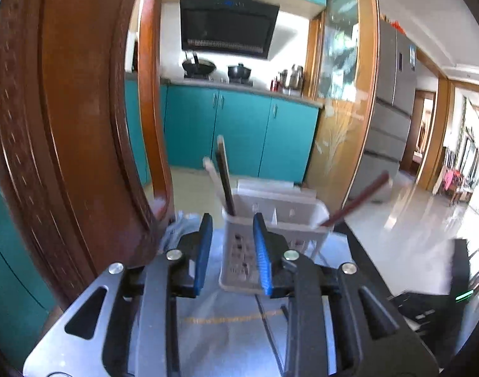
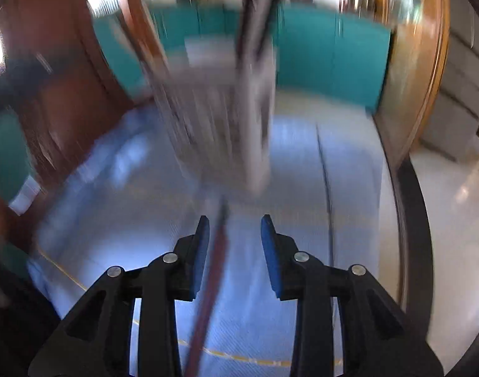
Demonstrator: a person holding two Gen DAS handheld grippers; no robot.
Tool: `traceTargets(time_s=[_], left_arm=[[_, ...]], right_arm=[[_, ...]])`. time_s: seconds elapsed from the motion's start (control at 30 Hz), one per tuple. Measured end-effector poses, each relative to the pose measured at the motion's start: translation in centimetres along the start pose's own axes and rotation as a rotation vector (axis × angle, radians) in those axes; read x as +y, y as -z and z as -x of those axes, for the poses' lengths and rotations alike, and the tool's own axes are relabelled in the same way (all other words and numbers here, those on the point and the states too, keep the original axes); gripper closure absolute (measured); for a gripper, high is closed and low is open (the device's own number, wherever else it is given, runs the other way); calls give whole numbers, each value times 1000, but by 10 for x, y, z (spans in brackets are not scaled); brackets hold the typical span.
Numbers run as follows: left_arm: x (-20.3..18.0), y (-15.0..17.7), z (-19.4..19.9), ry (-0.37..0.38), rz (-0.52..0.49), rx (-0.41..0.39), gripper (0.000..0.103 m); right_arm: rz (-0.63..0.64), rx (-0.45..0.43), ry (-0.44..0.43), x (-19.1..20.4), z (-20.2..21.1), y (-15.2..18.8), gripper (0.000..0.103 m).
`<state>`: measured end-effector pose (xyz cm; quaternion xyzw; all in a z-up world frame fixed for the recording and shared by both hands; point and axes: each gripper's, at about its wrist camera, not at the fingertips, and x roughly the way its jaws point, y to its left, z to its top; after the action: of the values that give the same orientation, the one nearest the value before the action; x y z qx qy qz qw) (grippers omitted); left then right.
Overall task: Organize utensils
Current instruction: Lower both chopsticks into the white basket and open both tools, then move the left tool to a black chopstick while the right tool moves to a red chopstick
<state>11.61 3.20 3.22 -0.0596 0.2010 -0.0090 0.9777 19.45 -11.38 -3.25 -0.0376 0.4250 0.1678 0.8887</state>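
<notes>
A white slotted utensil holder (image 1: 258,238) stands on the blue-covered table (image 1: 227,330), just ahead of my left gripper (image 1: 231,220), which is open and empty. Dark chopsticks and a white utensil (image 1: 222,176) stand in its left compartment; a reddish-brown chopstick (image 1: 355,199) leans out of its right side. The right wrist view is heavily blurred. There the holder (image 2: 227,106) stands ahead of my open right gripper (image 2: 234,221). A reddish-brown chopstick (image 2: 212,282) lies on the cloth (image 2: 302,188) between its fingers, not gripped.
A brown wooden chair back (image 1: 67,125) rises close on the left. The table's dark right edge (image 1: 365,251) drops to a tiled floor. Teal kitchen cabinets (image 1: 239,132) and a stove stand beyond. A dark device (image 1: 434,301) sits at right.
</notes>
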Motion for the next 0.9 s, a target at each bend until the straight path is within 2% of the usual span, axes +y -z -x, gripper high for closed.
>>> traceTargets(time_s=[0.07,0.17,0.3,0.33,0.43,0.53,0.63,0.77,0.8,0.83,0.9], left_arm=[[0,7,-8,7,-1,43,76],[1,12,-18,19,24,93,75],[2,15,-22,30,44,114,72],[2,15,-22,27,39,116,71],[5,18,-25,14,25,126,71],[8,19,-29,-1,32,141,70],[13,23,-32,-16,49,171,68],[17,31,-45,0,73,249,68],[16,32,-48,6,73,266,68],[15,34,-53,15,71,289,68],[11,43,-60,30,60,340,68]], right_arm=[[-51,77,1,-4,-25,1,69],[-115,94,41,-10,-50,-11,69],[-129,155,98,-10,-80,-23,68],[-111,143,110,-3,-81,-23,68],[-52,166,53,16,-82,-22,65],[67,174,25,44,-79,-14,64],[37,152,4,41,-60,-9,64],[28,240,-34,31,-54,9,65],[42,231,-27,31,-51,13,65],[53,237,-14,30,-51,14,68],[63,227,11,27,-49,17,90]])
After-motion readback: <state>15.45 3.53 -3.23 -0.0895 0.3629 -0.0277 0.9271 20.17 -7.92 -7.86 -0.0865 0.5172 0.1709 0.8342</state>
